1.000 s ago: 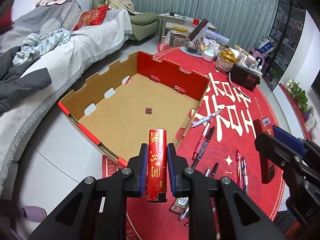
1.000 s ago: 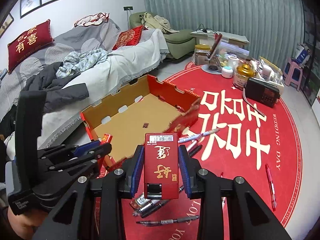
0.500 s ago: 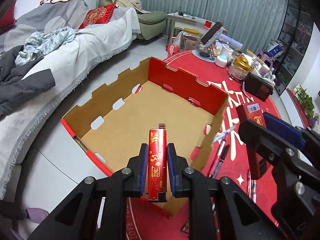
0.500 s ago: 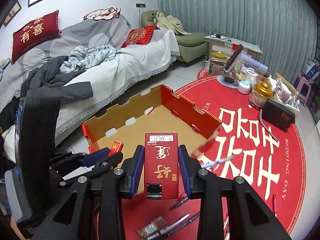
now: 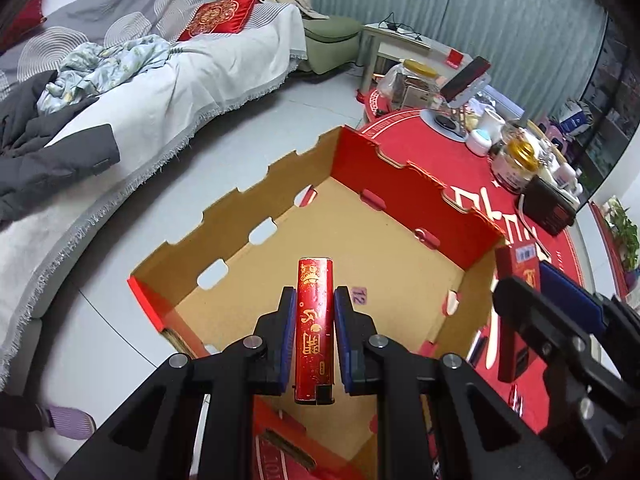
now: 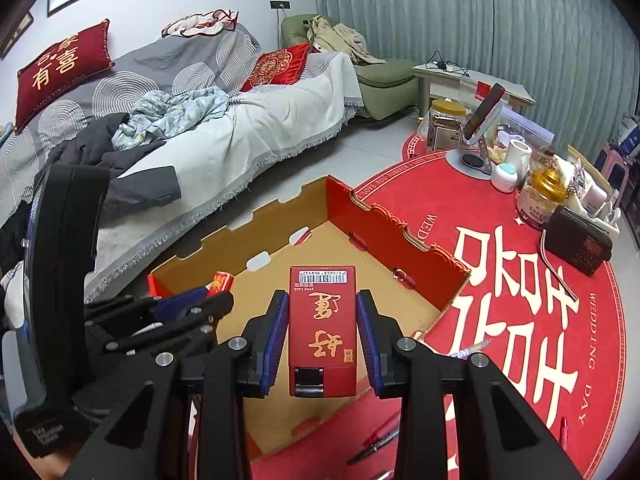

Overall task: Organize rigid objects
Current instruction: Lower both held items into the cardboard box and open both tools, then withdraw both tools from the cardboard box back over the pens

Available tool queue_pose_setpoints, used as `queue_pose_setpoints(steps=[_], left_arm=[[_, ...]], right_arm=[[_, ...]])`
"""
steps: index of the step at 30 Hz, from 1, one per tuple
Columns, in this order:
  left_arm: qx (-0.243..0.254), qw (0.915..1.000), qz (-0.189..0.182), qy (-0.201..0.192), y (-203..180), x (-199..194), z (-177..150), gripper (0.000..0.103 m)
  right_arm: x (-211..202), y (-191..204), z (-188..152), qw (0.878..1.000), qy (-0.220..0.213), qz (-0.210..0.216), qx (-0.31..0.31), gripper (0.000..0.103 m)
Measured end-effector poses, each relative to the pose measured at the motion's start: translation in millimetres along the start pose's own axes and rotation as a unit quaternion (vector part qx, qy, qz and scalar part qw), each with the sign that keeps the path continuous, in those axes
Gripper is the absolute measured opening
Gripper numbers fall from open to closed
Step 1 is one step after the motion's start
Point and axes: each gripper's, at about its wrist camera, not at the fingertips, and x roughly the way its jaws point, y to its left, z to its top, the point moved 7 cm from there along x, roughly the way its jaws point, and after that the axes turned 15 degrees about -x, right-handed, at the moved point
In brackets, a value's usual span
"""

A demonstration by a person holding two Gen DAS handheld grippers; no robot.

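Left gripper clamps a slim red lighter edge-on, over the near wall of the box. Right gripper clamps a wider red lighter, face up, also above the box's near edge. Box floor bare cardboard, scalloped walls all round. Pens lie on the red rug just outside.

Both fisheye views sit just behind their own gripper, angled steeply down and forward. Left wrist view hangs close over the cardboard box; right wrist view looks from a little farther back. Shared: box, sofa, red rug, curtains.
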Motion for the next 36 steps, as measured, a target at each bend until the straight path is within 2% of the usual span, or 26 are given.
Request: queue_pose_setpoints(steps=[11,20,23,24,26,32,35,36], left_arm=[[-0.035,0.9986,0.011,0.039,20,36,3,0.02],[-0.038,0.9984,0.004,0.041,23,39,0,0.021],[-0.043,0.9982,-0.011,0.039,21,35,-2,0.024],[-0.051,0.9976,-0.024,0.04,22,31,-3,0.024],[-0.066,0.9961,-0.045,0.037,24,20,-6,0.024],[-0.108,0.9892,-0.099,0.009,21,-34,-34,0.03],[-0.132,0.9799,-0.15,0.005,12,-63,-63,0.034],[-0.144,0.9715,-0.187,0.019,4,-74,-79,0.037]], right_arm=[[32,4,9,1.0,0.023,0.005,-0.002,0.036],[44,-4,1,0.999,0.042,0.001,0.019,0.036],[39,-12,-6,0.998,0.041,0.001,0.044,0.068],[37,-13,-6,0.998,0.035,0.011,0.051,0.073],[28,-14,-12,0.997,0.03,0.029,0.068,0.073],[-2,-32,-26,0.99,0.034,0.006,0.138,0.073],[-23,-39,-29,0.984,0.019,0.02,0.174,0.073],[-31,-41,-31,0.982,0.013,0.025,0.184,0.073]])
